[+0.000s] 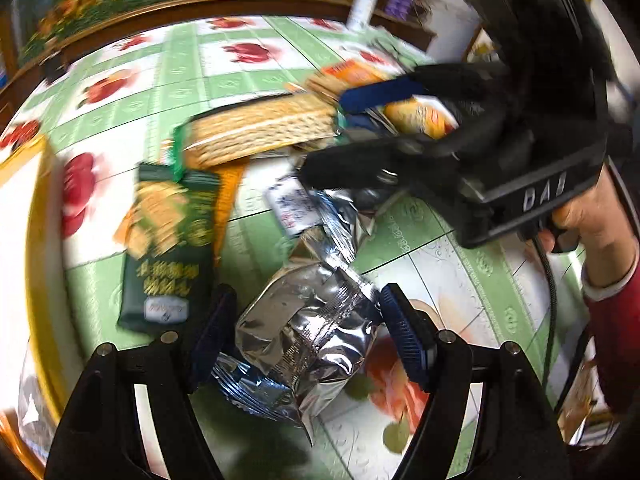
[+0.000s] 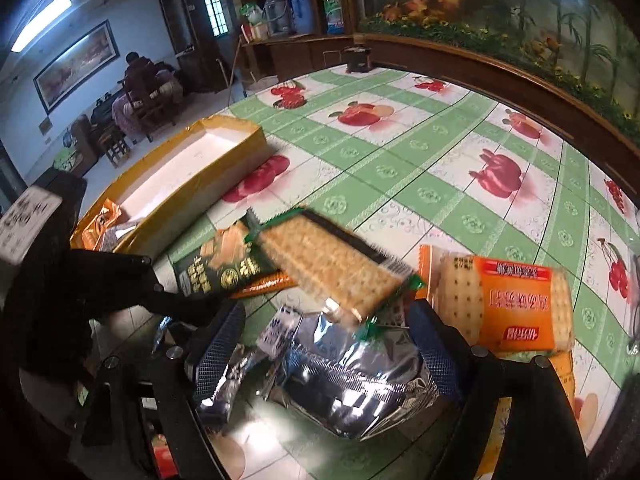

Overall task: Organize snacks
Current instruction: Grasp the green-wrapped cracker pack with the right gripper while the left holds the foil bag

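The left tongs (image 1: 304, 336) hang over a pile of snacks on the desk (image 1: 248, 56), which is covered by a green-and-white checked cloth printed with red fruit. Their blue pads stand wide on either side of a crinkled silver foil packet (image 1: 308, 328); the pads sit close to its edges, but whether they press on it cannot be told. Just to the left of that packet lies a dark green cracker packet (image 1: 172, 248), and beyond it a long clear-wrapped sleeve of crackers (image 1: 260, 132).

The right tongs (image 2: 332, 344) are also wide apart, straddling another silver foil packet (image 2: 344, 392) that lies flat on the desk; the pads flank it without a clear grip. The sleeve of crackers (image 2: 332, 268) juts over this packet from the upper left. To the right, touching the right pad's side, sits an orange cracker packet (image 2: 516, 304). The dark green packet (image 2: 220, 268) lies to the left of the sleeve.

A shallow box (image 2: 192, 184) with a gold rim and white inside rests on the desk well to the left of the pile, with an orange wrapper (image 2: 98, 226) at its near end. From the left camera, the right tongs (image 1: 360, 136) reach in from the right, held by a hand (image 1: 588, 220) in a red sleeve (image 1: 612, 320).
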Action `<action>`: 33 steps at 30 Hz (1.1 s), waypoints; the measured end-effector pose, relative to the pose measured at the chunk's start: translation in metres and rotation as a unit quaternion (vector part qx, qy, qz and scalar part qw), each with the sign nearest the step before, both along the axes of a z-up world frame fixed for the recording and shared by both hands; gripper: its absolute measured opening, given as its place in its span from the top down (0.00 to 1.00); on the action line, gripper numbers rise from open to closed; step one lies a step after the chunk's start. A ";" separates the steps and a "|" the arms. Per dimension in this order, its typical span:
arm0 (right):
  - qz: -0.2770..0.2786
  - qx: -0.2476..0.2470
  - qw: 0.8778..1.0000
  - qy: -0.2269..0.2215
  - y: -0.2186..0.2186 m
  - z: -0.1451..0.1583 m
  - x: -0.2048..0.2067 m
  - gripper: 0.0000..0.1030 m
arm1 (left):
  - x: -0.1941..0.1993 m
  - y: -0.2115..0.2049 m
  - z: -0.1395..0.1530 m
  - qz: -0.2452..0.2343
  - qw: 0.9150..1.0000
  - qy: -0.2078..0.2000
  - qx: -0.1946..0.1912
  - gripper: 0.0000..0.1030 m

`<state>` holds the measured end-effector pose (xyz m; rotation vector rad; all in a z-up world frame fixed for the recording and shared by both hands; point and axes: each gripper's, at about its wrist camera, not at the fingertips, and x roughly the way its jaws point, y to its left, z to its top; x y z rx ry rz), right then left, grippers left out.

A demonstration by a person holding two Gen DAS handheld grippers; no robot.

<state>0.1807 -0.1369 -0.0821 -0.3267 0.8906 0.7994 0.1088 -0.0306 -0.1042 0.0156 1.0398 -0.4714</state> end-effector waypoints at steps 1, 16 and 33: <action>-0.002 0.005 1.000 -0.020 -0.001 0.005 -0.003 0.18 | -0.001 0.004 0.003 0.007 1.000 -0.003 -0.007 0.28; 0.039 0.009 0.997 0.058 0.028 -0.025 0.035 0.54 | -0.005 0.011 0.000 -0.014 1.000 0.013 -0.013 0.28; -0.074 0.215 0.972 0.067 -0.049 0.026 -0.020 0.54 | -0.029 -0.017 -0.005 -0.093 0.992 -0.010 0.080 0.21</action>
